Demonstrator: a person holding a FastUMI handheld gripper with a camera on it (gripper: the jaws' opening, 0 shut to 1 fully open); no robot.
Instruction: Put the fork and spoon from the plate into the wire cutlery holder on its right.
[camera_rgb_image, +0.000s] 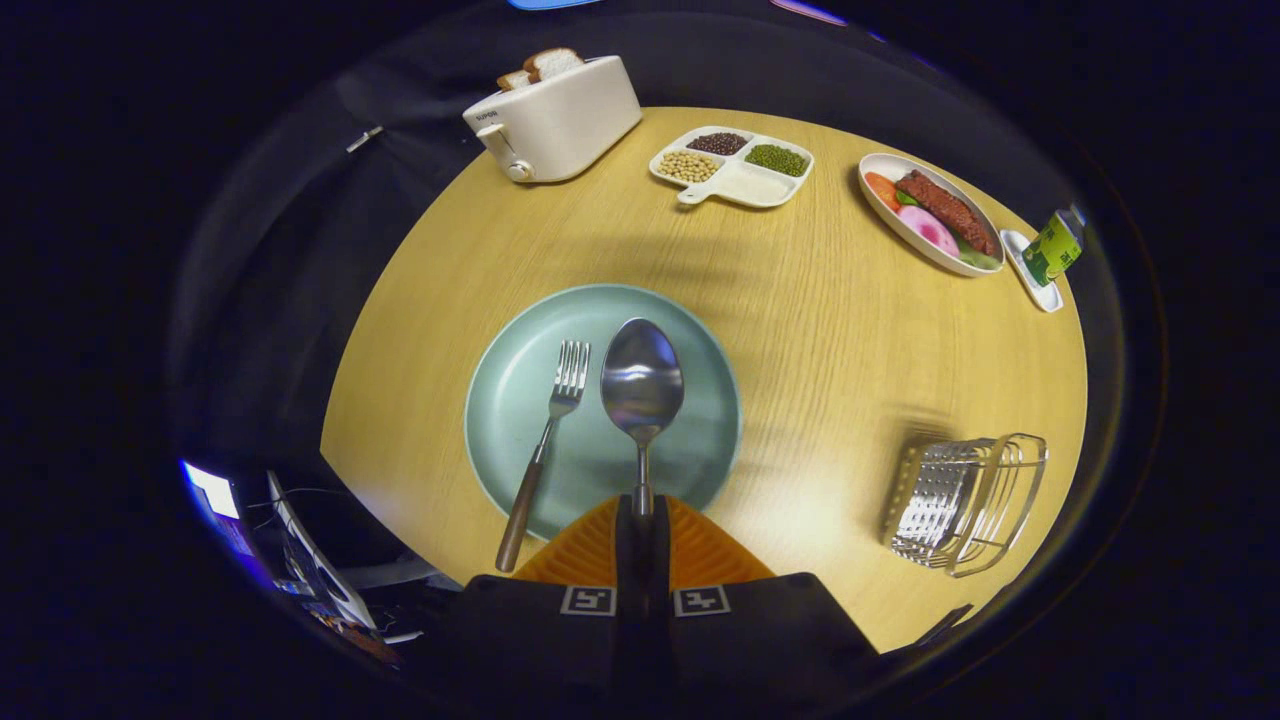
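Note:
My gripper (642, 512) is shut on the spoon (641, 385): both orange fingers (590, 550) press on its handle, and its steel bowl sticks out ahead of them, over the pale green plate (510, 390). Whether the spoon is lifted off the plate or still touches it I cannot tell. To the spoon's left lies the fork (548, 440), tines pointing away on the plate and its brown handle reaching over the near rim. The wire cutlery holder (962, 502) stands on the wooden table to the right of the plate and of my fingers.
Beyond the plate stand a white toaster (553, 125) with bread slices, a white divided dish (733, 166) of beans, and an oval dish (930, 215) of food with a small green bottle (1052, 250) beside it. The round table's (830, 330) near edge lies just below the plate.

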